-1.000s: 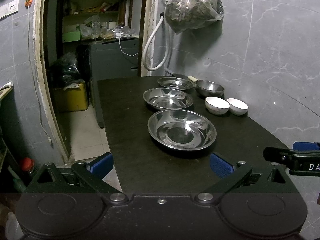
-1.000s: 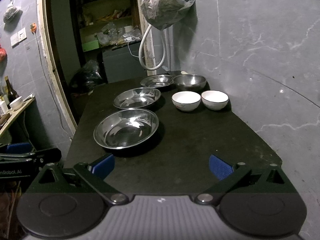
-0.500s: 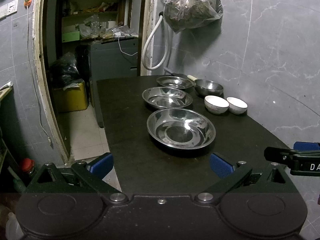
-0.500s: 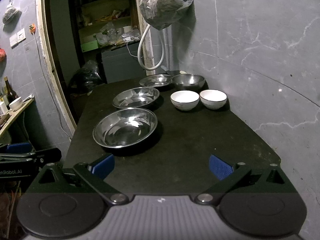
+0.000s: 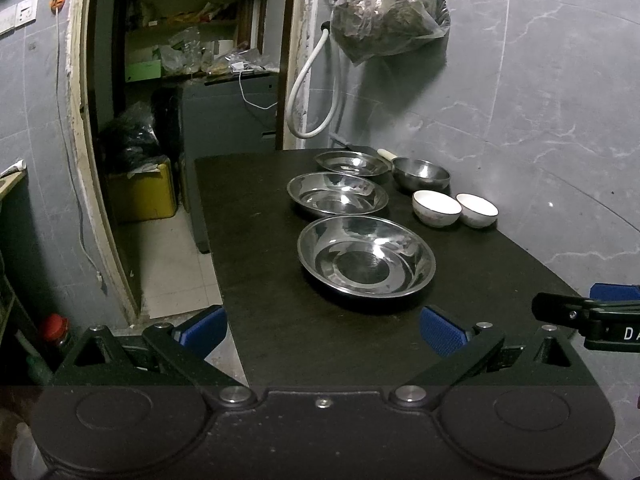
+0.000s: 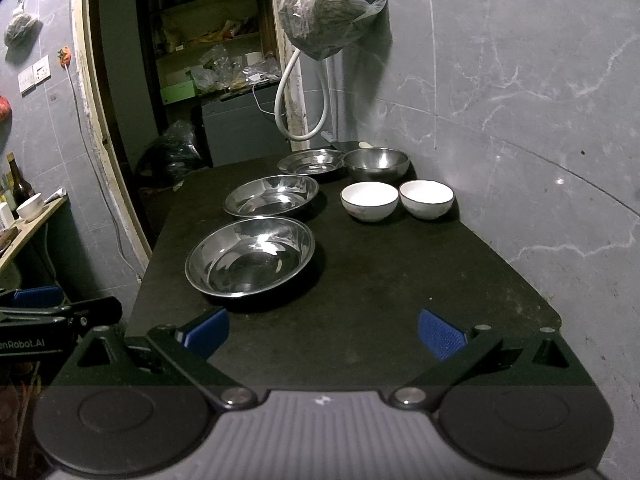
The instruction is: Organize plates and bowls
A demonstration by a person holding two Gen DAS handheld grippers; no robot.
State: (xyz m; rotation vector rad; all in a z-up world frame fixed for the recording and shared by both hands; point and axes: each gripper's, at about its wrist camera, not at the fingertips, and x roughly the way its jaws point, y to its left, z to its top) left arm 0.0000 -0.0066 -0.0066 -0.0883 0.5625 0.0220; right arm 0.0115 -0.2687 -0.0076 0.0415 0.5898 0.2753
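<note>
Three steel plates stand in a row on the black table (image 5: 256, 280): a near plate (image 5: 366, 260) (image 6: 250, 256), a middle plate (image 5: 337, 199) (image 6: 272, 196) and a far plate (image 5: 352, 163) (image 6: 312, 162). A steel bowl (image 5: 421, 174) (image 6: 376, 164) sits by the wall. Two white bowls (image 5: 436, 208) (image 6: 370, 201), (image 5: 477, 210) (image 6: 426, 199) stand side by side in front of it. My left gripper (image 5: 322, 328) is open over the table's near left edge, short of the near plate. My right gripper (image 6: 322, 330) is open and empty over the table's near end.
A grey tiled wall (image 6: 520, 100) runs along the table's right side. A full plastic bag (image 5: 388, 12) and a white hose (image 5: 308, 92) hang above the far end. An open doorway (image 5: 180, 80) with shelves and a yellow box (image 5: 140, 196) lies to the left.
Both cameras have drifted very slightly; the dishes sit a touch higher in the right wrist view. Nothing on the table has moved and both grippers have stayed open.
</note>
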